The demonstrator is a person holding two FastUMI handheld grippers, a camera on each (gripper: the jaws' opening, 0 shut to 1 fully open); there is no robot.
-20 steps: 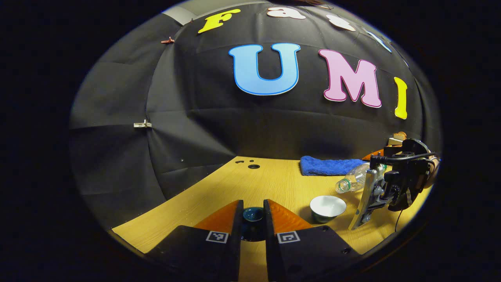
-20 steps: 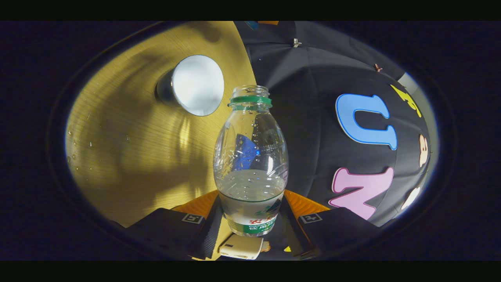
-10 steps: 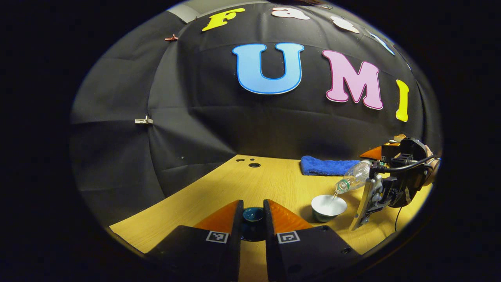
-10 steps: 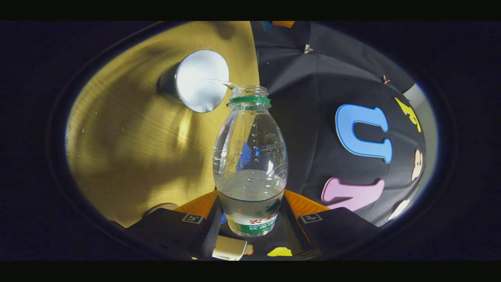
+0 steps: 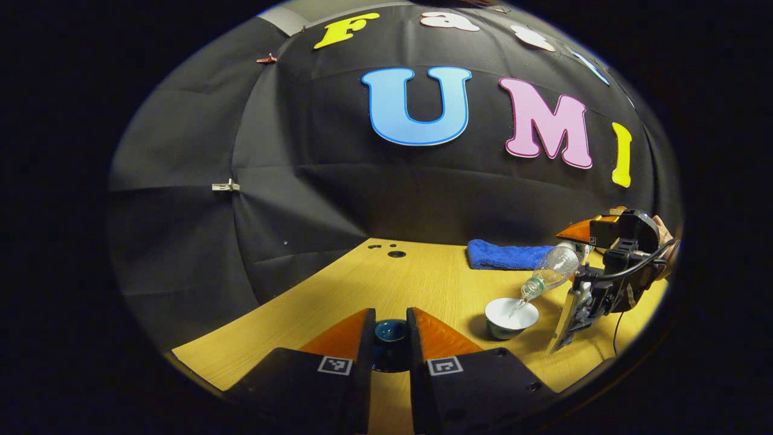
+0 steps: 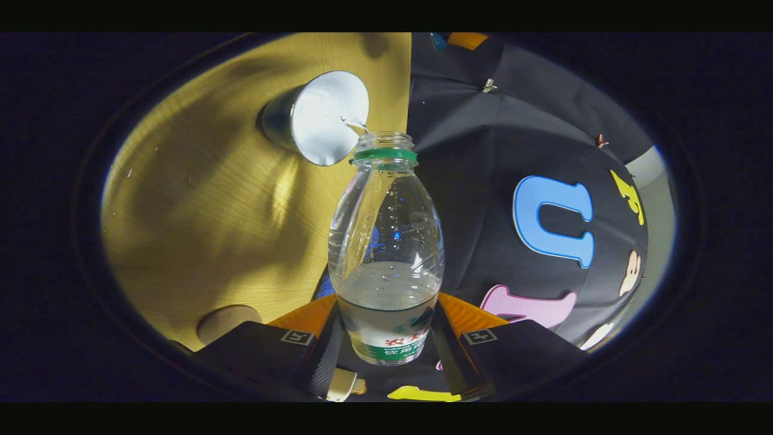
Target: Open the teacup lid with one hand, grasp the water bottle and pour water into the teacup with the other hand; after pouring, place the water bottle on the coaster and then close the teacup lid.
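Two grippers: both busy
teacup (image 5: 511,316): open on the table (image 5: 423,284), catching water
water bottle (image 6: 386,254): tipped mouth-down over it, clamped by right gripper (image 6: 386,338)
lid (image 5: 391,333): pinched in left gripper (image 5: 391,356), parked aside so pouring stays clear
coaster (image 6: 228,322): free, waiting for bottle

A pale wood-grain worktop (image 5: 416,284) ran from the lower part of the left gripper view up to the black cloth wall (image 5: 302,181). At about four o'clock in that view a folded blue towel (image 5: 507,254) lay against the foot of the wall, on the worktop's far side. A few small dark round holes (image 5: 395,254) sat in the worktop near the centre, just before the wall. At nine o'clock a small metal clip (image 5: 224,186) was pinned on the cloth, and another, reddish one (image 5: 266,58) sat near eleven o'clock. In the right gripper view the worktop (image 6: 199,229) filled the left half, with the cloth wall (image 6: 483,157) on the right.
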